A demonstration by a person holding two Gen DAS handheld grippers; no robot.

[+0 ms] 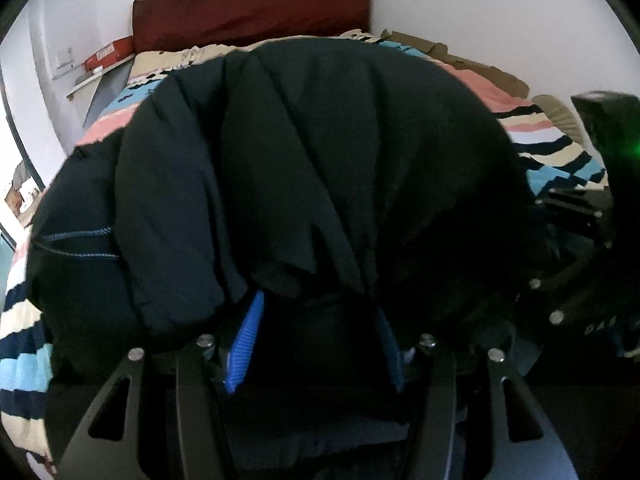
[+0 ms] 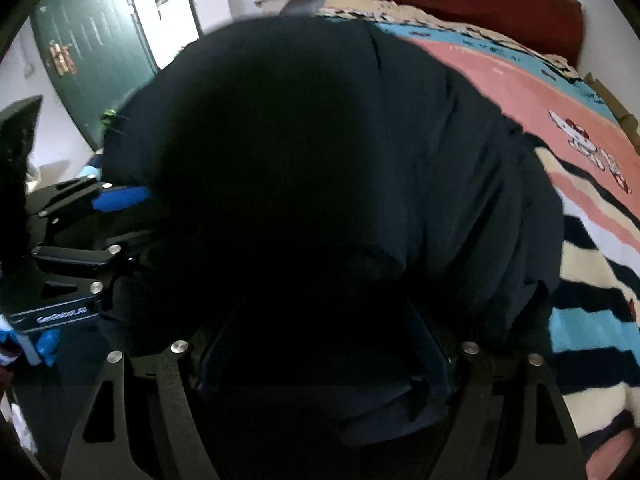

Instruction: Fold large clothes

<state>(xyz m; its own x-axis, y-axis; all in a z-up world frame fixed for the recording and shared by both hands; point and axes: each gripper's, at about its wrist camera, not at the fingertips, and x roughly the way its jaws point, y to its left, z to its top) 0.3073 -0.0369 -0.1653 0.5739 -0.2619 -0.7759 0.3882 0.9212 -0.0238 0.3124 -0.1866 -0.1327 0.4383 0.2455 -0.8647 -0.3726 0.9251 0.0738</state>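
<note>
Two grippers hold the same dark navy garment [image 1: 304, 168], which lies bunched on the striped bedspread [image 1: 24, 364] and fills the middle of both views. At the lower centre of the left wrist view, the left gripper [image 1: 316, 344] has its blue-padded fingers [image 1: 246, 340] set fairly wide, with a thick gather of cloth draped between and over them; it looks clamped on that cloth, though the fold hides the actual contact. Further right, the right wrist view shows the right gripper [image 2: 320, 356] low in the frame with dark fabric heaped between its fingers, so it too seems to be gripping, but the tips are too shadowed to be sure. My judgement is that a fold is under way: both tools have taken the near edge of the garment, and the next move calls for lifting that edge together and carrying it away from the cameras, over the body of the cloth toward the maroon headboard [image 1: 252, 4], keeping the two hands level so the layer lands flat. The left wrist view alone shows blue contrast stitching [image 1: 76, 236] on a seam at the left of the frame, and a red box [image 1: 108, 54] on a shelf at upper left. The right wrist view alone shows a green door [image 2: 92, 48] at upper left, cartoon cat prints [image 2: 584, 140] on the pink band at right, and the left gripper's blue pad from the side at left centre.
</note>
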